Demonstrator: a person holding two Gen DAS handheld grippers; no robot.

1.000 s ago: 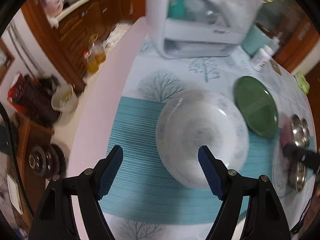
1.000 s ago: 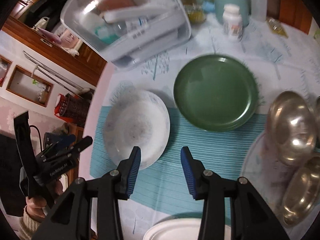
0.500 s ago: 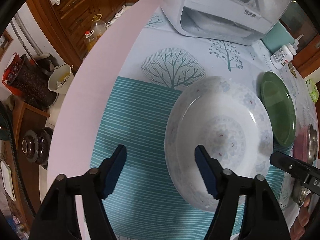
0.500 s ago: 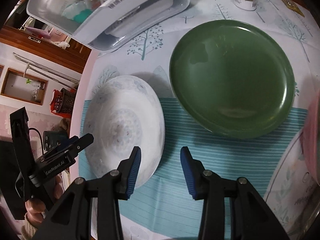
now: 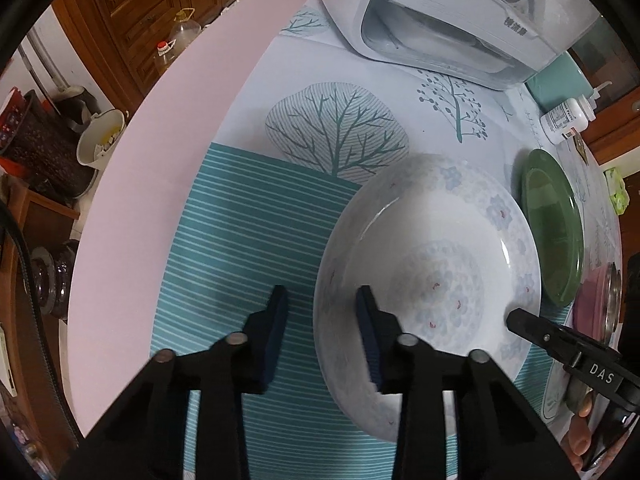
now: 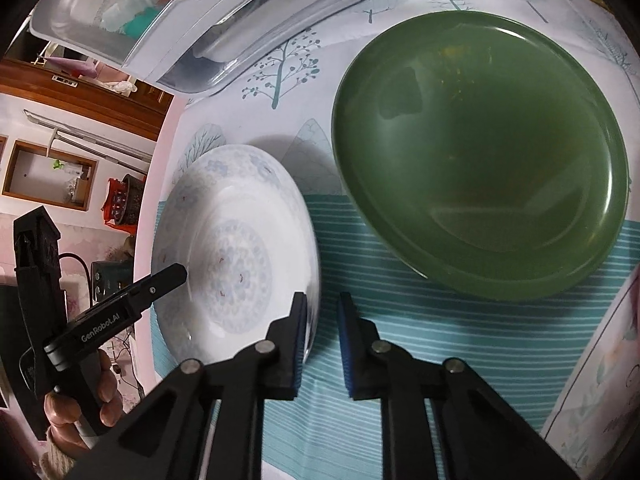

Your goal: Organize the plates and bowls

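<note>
A white floral deep plate (image 5: 436, 276) lies on the teal striped mat (image 5: 240, 240); it also shows in the right wrist view (image 6: 232, 248). My left gripper (image 5: 322, 324) straddles its near left rim, jaws partly closed, one finger inside and one outside. My right gripper (image 6: 322, 328) straddles its right rim, jaws narrowed with a small gap left. A green plate (image 6: 484, 152) lies to the right, also seen in the left wrist view (image 5: 554, 236).
A white appliance with a clear lid (image 5: 452, 16) stands at the table's back. A pill bottle (image 5: 566, 120) and teal canister (image 5: 560, 80) are at back right. Steel bowls (image 5: 614, 292) sit at the far right. The table's pink edge (image 5: 132, 200) runs along the left.
Both grippers moved in onto the white plate's opposite rims. Both sets of jaws narrowed from wide open. The plate has not visibly moved.
</note>
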